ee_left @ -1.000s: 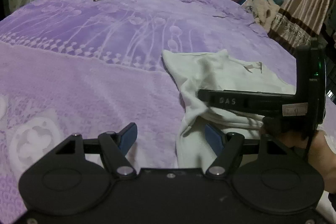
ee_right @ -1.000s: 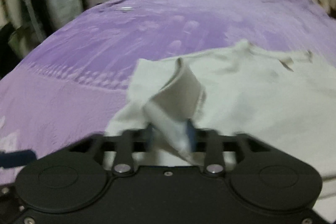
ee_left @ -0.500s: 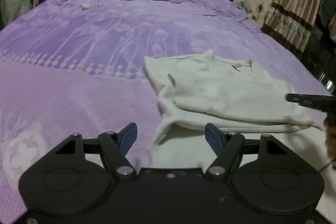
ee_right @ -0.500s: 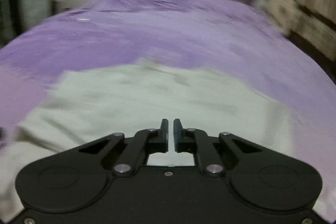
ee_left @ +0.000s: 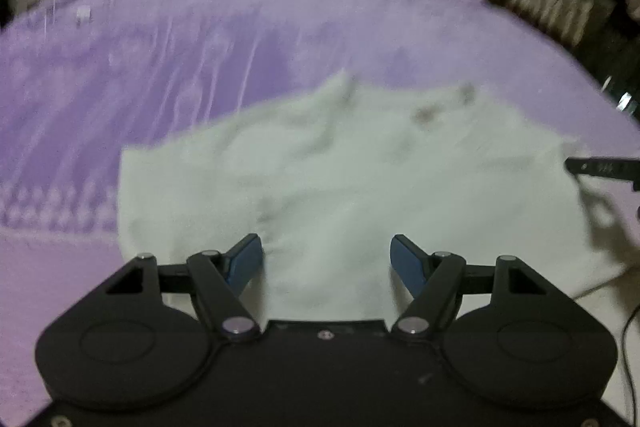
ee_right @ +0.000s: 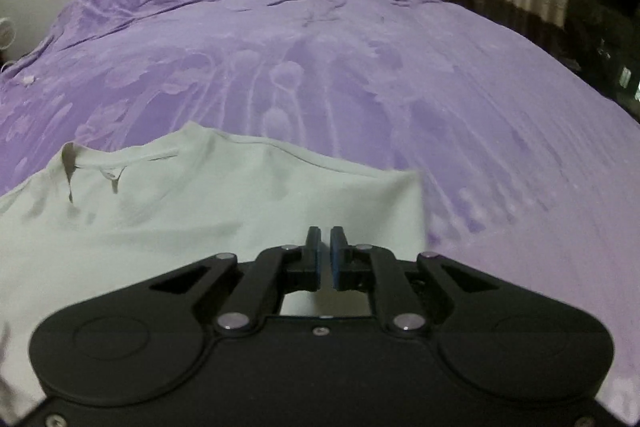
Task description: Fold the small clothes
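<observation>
Lying on a purple floral bedspread (ee_right: pixel 360 75) that covered a wide bed, a small pale white cotton top (ee_right: pixel 208 203) was spread out near the front edge of the bed, its neckline, with a small tag hanging from it, turned toward the pillows. In the right wrist view the garment's right side ended in a straight, clean edge, which suggested that side had already been folded inward; the left wrist view was blurred, and there the same garment (ee_left: pixel 340 167) looked like a rough rectangle with a few soft wrinkles. The left gripper (ee_left: pixel 326 259) hovered over the near part of the cloth with its blue-padded fingers (ee_left: pixel 244 261) spread wide apart, holding nothing. The right gripper (ee_right: pixel 325 255) hung over the garment's right portion with its fingers drawn nearly together, only a thin gap between them and no cloth caught in it. The tip of the right gripper also showed at the far right of the left view, just beside the garment's edge. Judged from this, the folding was partly done: the sides appeared tucked in, while a fold across the length, bringing the hem toward the neckline, probably remained.
</observation>
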{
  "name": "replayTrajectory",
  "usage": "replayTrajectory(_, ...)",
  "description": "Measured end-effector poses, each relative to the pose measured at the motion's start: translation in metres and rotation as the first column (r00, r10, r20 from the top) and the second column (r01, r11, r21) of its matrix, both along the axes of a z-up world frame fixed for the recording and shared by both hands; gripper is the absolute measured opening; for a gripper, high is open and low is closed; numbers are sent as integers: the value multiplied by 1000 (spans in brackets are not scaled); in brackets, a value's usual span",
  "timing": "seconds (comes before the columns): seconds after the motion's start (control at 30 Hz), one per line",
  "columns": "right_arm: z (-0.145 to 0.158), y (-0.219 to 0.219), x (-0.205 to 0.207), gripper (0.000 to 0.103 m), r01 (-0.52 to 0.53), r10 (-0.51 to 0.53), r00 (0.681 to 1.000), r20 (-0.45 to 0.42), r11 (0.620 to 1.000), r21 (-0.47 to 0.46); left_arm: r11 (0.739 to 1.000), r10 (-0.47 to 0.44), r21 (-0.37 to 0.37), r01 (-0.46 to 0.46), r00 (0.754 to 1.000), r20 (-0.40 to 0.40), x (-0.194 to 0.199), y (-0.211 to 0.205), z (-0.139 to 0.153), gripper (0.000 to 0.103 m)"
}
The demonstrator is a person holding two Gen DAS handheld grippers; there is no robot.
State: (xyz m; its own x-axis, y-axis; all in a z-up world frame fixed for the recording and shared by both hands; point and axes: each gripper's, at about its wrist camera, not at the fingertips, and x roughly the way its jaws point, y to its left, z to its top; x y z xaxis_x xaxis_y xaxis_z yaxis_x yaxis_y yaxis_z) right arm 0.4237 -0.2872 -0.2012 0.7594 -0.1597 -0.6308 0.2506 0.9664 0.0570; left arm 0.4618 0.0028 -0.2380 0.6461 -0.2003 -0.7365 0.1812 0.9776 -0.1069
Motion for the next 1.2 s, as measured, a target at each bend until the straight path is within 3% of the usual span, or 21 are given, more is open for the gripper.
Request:
replayTrajectory(0.1,-33,-11,32,0,2,1,995,-101,999,34,999,-30,-16,31,999,20,5,7,-20,73)
replayTrajectory(0.17,-47,-7,41,0,-20,19,993,-118,1000,-8,998,-57,2,57,998,25,6,7,-24,73)
replayTrajectory(0.3,-49,8,41,0,-34,21,993,-115,993,-112,997,-63,47,60,996,69,-3,3,-25,74)
replayTrajectory(0.37,-33,4,32,0,-21,12,995,-102,996,-92,997,-51,58,48,997,60,-12,4,-13,74)
replayTrajectory(0.47,1,-13,-4,1,40,-39,998,-41,999,33,1000,23,-16,-22,999,38,-27,21,9,74)
replayTrajectory(0.53,16,-14,-29,1,14,-13,1000,-23,998,55,998,36,-57,-34,999,28,-38,29,15,74)
replayTrajectory(0.6,20,-11,-50,1,-29,30,999,-28,998,62,999,6,-32,-5,1000,30,-46,28,10,74)
replayTrajectory(0.7,5,3,-61,1,-99,102,992,-74,994,40,996,-54,69,52,998,22,-47,19,-14,76)
replayTrajectory(0.8,-32,7,-57,1,-107,116,982,-152,992,62,998,-41,55,37,997,65,-52,21,-24,78)
replayTrajectory(0.93,-49,3,-62,0,-23,37,994,-105,991,133,996,-60,78,51,992,115,-60,17,-34,81)
replayTrajectory(1.07,-60,26,-64,0,-42,40,997,-65,999,-16,996,-57,84,42,980,190,-70,14,-41,82)
replayTrajectory(1.2,-41,45,-73,3,-81,70,995,-76,986,-146,996,11,83,-24,988,151,-86,21,-10,81)
